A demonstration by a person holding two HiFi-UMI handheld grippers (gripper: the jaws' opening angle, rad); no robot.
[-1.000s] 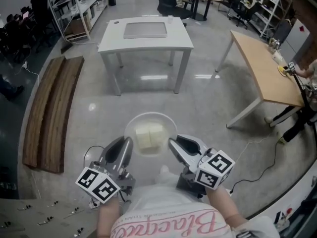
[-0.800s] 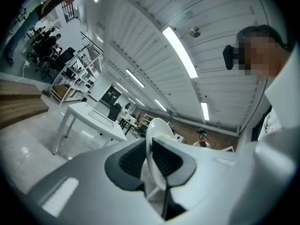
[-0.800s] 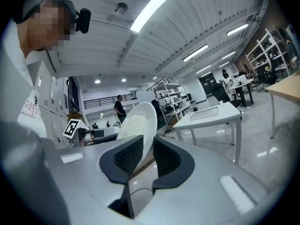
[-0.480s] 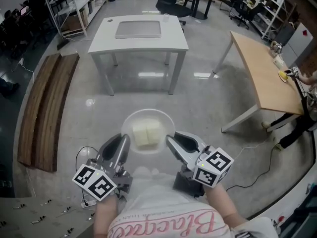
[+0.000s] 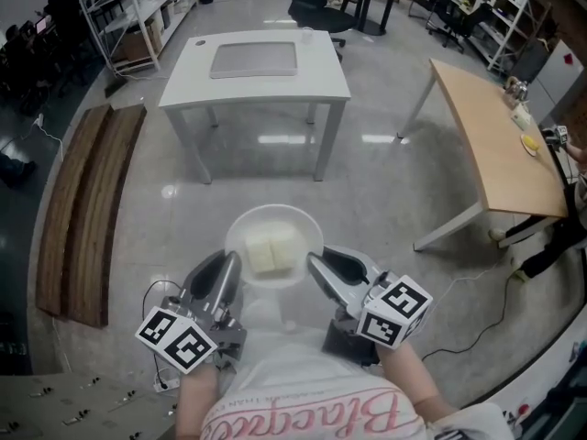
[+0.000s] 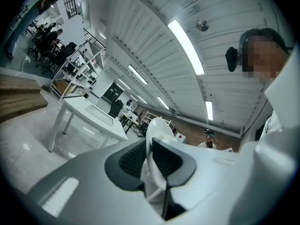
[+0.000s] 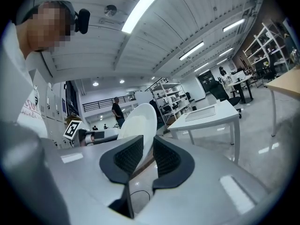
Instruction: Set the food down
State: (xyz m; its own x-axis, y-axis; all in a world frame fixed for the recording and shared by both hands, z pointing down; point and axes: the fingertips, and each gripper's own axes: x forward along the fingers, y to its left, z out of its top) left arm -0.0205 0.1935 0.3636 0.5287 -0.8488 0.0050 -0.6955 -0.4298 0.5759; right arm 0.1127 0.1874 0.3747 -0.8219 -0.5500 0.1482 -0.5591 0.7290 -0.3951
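Since a second ago the white table [image 5: 257, 71] has drifted a little left in the head view and the wooden planks [image 5: 78, 209] have slid down the left edge. The plate [image 5: 273, 220] and both grippers keep the same place in the frame.

Floor [image 5: 385, 191]: grey, glossy, with ceiling lights reflected in it.

White table: stands at the top of the head view, well ahead of the plate. A grey rectangular mat [image 5: 254, 60] lies on its top.

Wooden table [image 5: 486, 140]: at the right, angled, on white legs. Small yellow items lie near its far edge, too small to identify.

Wooden planks: two long boards side by side on the floor at the left.

Plate: white, round, carried level above the floor just in front of the person's torso, between the two grippers and clear of both tables.

Left gripper [image 5: 236, 258]: clamps the plate's left rim. Its own view shows the rim edge-on between the two ribbed pads, both pressing on it.

Right gripper [image 5: 313, 260]: clamps the right rim. Its own view shows the same, with the thin white edge caught between the pads.

Marker cubes: one at the rear of each gripper, near the person's wrists.

Food [image 5: 271, 251]: two pale, blocky pieces side by side, touching, at the middle of the plate. What kind of food it is cannot be made out.
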